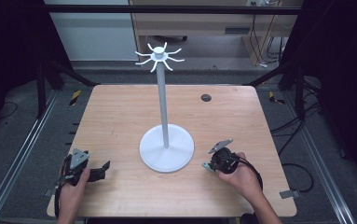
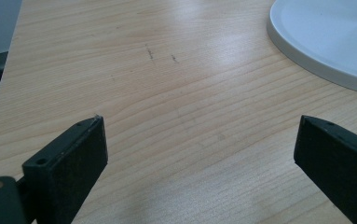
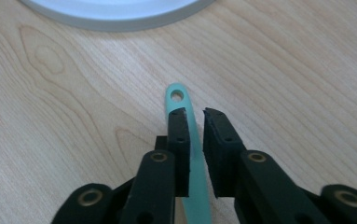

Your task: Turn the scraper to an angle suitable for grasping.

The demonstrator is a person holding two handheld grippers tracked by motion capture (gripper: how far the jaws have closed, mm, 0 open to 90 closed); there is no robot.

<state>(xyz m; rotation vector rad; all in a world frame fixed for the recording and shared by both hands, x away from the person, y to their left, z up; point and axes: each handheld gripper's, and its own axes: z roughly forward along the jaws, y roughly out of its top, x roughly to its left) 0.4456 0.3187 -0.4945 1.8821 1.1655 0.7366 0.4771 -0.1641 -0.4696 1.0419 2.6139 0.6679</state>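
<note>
A: Left gripper (image 2: 199, 154) status?
B: Jaws wide, nothing between, bottom left of high view.
A: Right gripper (image 3: 194, 114)?
B: Clamped on teal strip (image 3: 181, 99), bottom right, just beside white stand base (image 1: 167, 149).

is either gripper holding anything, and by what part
The right gripper is closed on a flat teal handle, gripping just below its holed end. What the handle belongs to is hidden. The left gripper is open, holding nothing.

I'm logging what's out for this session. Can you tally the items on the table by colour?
White: 1, the hook stand
Teal: 1, the handle with a hole at its tip, between the jaws of the right claw
Black: 1, the small round disc at the far side
Total: 3
</note>
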